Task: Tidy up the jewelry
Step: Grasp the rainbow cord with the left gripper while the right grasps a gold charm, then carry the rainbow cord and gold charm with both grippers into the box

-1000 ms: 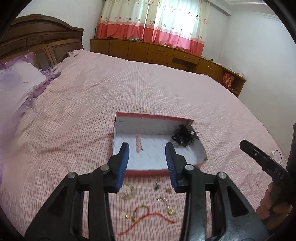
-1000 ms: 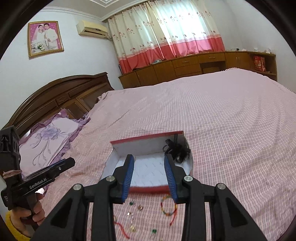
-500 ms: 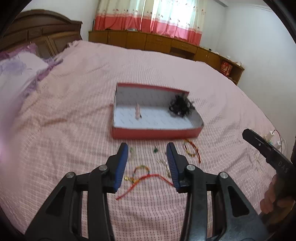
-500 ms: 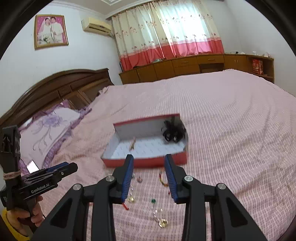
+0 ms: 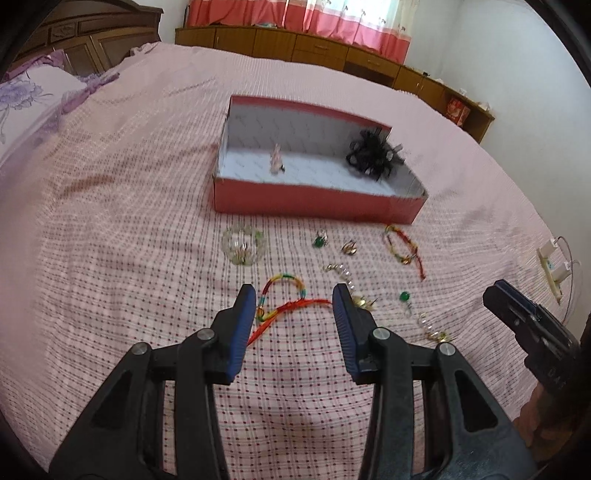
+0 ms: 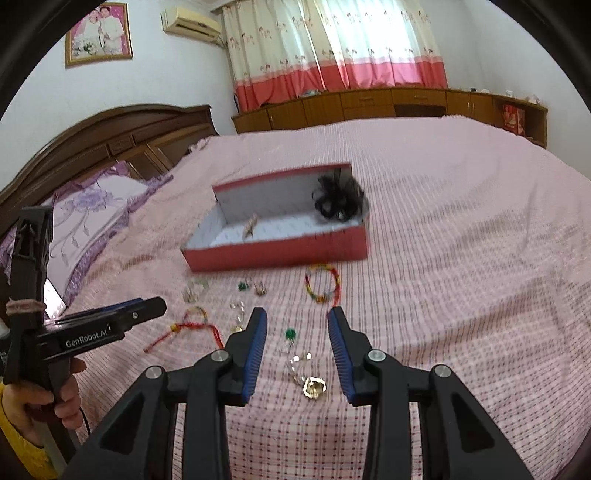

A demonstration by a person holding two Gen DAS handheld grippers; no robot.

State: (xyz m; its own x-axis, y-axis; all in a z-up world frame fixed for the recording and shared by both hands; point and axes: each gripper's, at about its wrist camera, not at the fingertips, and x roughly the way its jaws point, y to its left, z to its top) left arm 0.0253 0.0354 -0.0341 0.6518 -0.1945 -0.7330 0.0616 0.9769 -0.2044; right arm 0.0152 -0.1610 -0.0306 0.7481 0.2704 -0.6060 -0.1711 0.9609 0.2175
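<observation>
On a wide bed (image 5: 110, 221) covered in a pink checked spread, both claws sit lower and closer to the scattered jewelry than a second ago, when the red box filled the space between their fingers; now the box lies farther up in both views and the loose pieces are in plain sight.

The left claw (image 5: 293, 314) has its jaws parted and holds nothing; a multicoloured cord bracelet (image 5: 284, 291) with a red string tail lies on the spread between its blue pads. The right claw (image 6: 297, 343) is likewise parted and empty, with a green-stone drop earring (image 6: 291, 341) and a gold charm (image 6: 314, 387) lying between its fingers.

One red box (image 5: 317, 201) with a pale lining stands open on the bed. Inside are two things: a small pinkish clip (image 5: 276, 160) near the middle and a black frilly hair piece (image 5: 371, 155) at the right end.

In front of the box lie one clear beaded bracelet (image 5: 243, 245), one green ring (image 5: 319, 240), one gold ring (image 5: 349, 247), a second red, yellow and green cord bracelet (image 5: 402, 245), and a second pearl drop earring (image 5: 345, 275) beside the left claw's right finger. That makes two cord bracelets, two rings and two drop earrings.

A purple floral pillow (image 6: 88, 218) rests by the dark wooden headboard (image 6: 110, 136). Low wooden cabinets (image 6: 369, 105) run under pink and cream curtains (image 6: 332, 48); a framed photograph (image 6: 99, 33) and an air conditioner (image 6: 192, 22) hang on the white wall.
</observation>
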